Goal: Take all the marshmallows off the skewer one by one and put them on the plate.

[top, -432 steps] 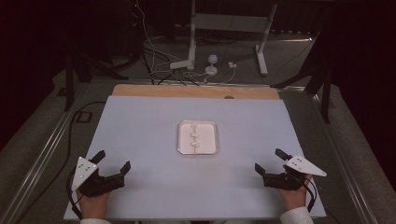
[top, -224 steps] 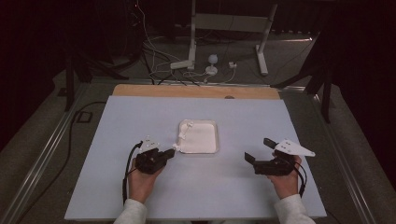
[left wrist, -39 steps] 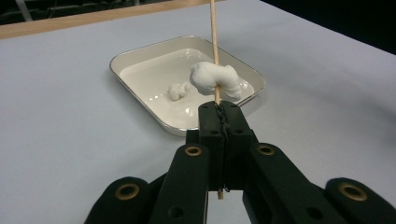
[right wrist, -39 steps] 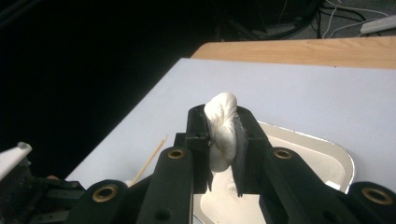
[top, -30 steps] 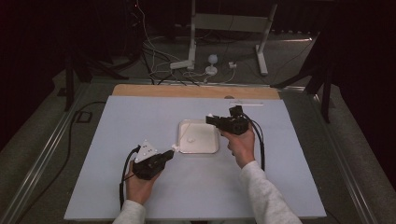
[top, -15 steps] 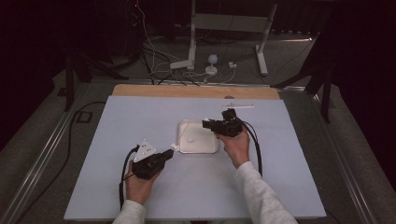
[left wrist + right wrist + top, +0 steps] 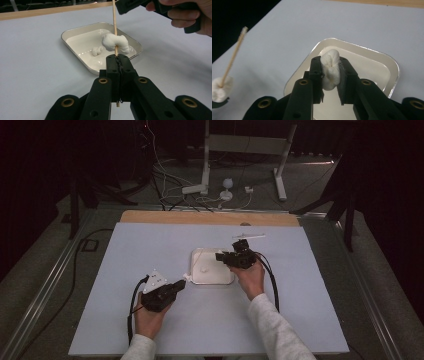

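Table (image 7: 150, 245) bears a white tray (image 7: 227, 279) at its middle. The right gripper (image 7: 331, 72), above the tray a second ago, has sunk toward it, clenched on a white lump (image 7: 330, 70); threading looks next. The left gripper (image 7: 117, 61) clamps a skewer (image 7: 114, 17) upright beside the tray, one lump (image 7: 115, 43) already on it. A smaller lump (image 7: 97, 50) waits in the tray; nothing blocks the way.

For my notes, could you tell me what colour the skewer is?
Light tan wood; the skewer shows best in the left gripper view.
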{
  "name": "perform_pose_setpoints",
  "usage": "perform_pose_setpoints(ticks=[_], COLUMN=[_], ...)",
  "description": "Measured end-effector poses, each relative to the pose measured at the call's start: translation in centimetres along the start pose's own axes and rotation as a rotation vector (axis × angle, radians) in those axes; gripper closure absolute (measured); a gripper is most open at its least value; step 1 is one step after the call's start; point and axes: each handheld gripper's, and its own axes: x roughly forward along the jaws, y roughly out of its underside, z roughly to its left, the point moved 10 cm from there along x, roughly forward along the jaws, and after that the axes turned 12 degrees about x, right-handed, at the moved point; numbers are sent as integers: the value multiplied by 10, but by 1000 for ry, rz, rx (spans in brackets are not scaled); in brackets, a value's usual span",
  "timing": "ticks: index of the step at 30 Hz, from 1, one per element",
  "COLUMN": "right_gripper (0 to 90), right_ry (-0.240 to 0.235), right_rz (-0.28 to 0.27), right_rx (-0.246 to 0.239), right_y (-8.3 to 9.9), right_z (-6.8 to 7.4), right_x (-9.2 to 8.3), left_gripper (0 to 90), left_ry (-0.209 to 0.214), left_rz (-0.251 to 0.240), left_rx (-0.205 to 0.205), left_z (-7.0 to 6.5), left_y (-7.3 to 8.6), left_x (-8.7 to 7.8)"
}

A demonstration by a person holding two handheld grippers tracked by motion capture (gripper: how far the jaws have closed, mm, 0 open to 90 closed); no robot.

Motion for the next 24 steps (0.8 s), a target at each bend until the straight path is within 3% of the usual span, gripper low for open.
perform_pose_setpoints(ticks=[10, 11, 14, 17, 21, 24], right_gripper=[737, 702, 458, 282, 196, 161], right_ry=[40, 52, 77, 84, 77, 46], right_rz=[45, 50, 50, 28, 17, 18], right_rx=[-9, -6, 8, 25, 15, 8], right_y=[10, 11, 12, 11, 12, 13], right_z=[-6, -8, -13, -16, -16, -10], right_x=[13, 14, 18, 17, 12, 6], left_gripper=[898, 898, 898, 898, 898, 897], left_ry=[1, 1, 1, -2, -7, -9], left_rz=[1, 2, 1, -1, 0, 0], left_rx=[0, 0, -2, -2, -7, -7], left_z=[0, 0, 0, 1, 2, 3], left_y=[0, 0, 0, 0, 0, 0], left_x=[0, 0, 0, 0, -1, -1])
